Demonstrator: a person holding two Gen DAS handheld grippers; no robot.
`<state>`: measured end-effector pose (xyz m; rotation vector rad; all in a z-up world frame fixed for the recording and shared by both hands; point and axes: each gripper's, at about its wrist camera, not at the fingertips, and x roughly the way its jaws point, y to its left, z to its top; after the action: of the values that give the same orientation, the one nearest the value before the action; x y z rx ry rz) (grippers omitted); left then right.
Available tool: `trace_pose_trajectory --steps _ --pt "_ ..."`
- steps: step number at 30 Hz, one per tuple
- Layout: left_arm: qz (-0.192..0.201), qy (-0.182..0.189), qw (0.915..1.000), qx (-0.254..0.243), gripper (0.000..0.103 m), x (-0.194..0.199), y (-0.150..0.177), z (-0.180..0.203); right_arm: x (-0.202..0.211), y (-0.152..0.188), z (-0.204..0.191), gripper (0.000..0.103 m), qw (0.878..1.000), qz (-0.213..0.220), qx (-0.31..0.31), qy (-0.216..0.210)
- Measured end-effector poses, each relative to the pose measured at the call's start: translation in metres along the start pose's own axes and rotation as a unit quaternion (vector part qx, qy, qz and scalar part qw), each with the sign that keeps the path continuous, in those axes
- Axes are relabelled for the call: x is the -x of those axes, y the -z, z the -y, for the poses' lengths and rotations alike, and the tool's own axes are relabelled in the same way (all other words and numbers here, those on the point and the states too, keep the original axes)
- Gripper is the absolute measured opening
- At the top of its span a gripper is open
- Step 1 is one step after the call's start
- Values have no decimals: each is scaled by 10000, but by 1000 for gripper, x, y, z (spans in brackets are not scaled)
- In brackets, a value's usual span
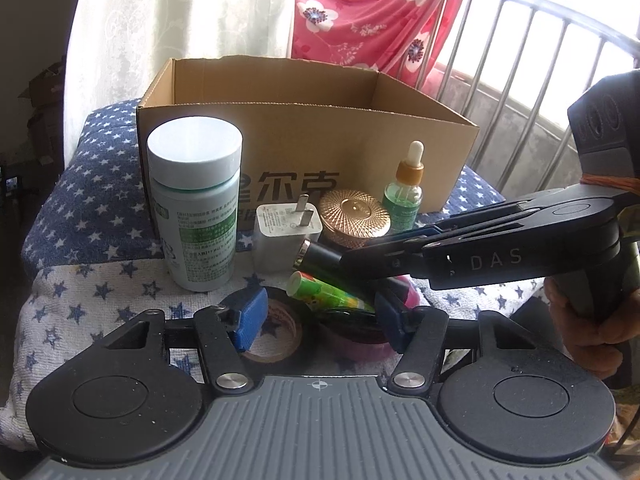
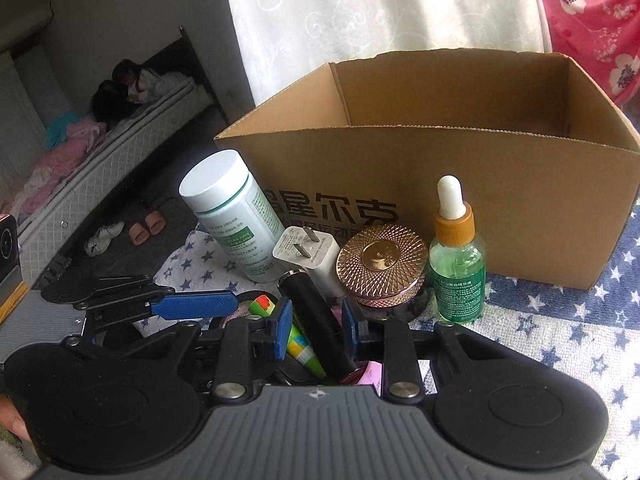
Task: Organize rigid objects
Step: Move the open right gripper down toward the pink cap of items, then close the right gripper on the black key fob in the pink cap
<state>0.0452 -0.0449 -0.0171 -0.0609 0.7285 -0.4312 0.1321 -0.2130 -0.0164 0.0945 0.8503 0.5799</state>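
My right gripper (image 2: 315, 324) is shut on a black cylinder (image 2: 316, 308), which lies beside a green tube (image 2: 302, 340). In the left wrist view this gripper (image 1: 344, 260) reaches in from the right with the cylinder (image 1: 320, 258) in its tips. My left gripper (image 1: 320, 322) stands half open over a dark tape roll (image 1: 280, 332) and a pink roll (image 1: 360, 344), one pad at each outer side. I see no firm press. A white bottle (image 1: 195, 200), charger plug (image 1: 286, 236), rose-gold jar (image 1: 354, 218) and green dropper bottle (image 1: 404, 192) stand before an open cardboard box (image 1: 360, 152).
Everything rests on a star-patterned cloth (image 1: 100, 200). A metal railing (image 1: 520, 80) with a red floral cloth (image 1: 368, 12) runs behind the box. A hand (image 1: 592, 328) holds the right gripper's handle. To the left, the floor drops away with slippers (image 2: 146, 228) and a bed (image 2: 100, 168).
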Motion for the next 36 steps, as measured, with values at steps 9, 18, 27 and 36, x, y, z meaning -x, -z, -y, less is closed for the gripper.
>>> trace_pose_trajectory --steps 9,18,27,36 --pt "17 151 9999 -53 57 -3 2 0 -13 -16 -15 25 9969 -403 657 126" --pt "55 246 9997 -66 57 -2 7 -3 -15 -30 -13 26 9956 -761 550 42" --pt "77 276 9995 -97 53 6 14 -4 5 -22 -7 26 9985 -549 63 44" --pt "-66 444 9985 -313 54 0 17 8 24 1 6 27 9936 -415 -872 -584"
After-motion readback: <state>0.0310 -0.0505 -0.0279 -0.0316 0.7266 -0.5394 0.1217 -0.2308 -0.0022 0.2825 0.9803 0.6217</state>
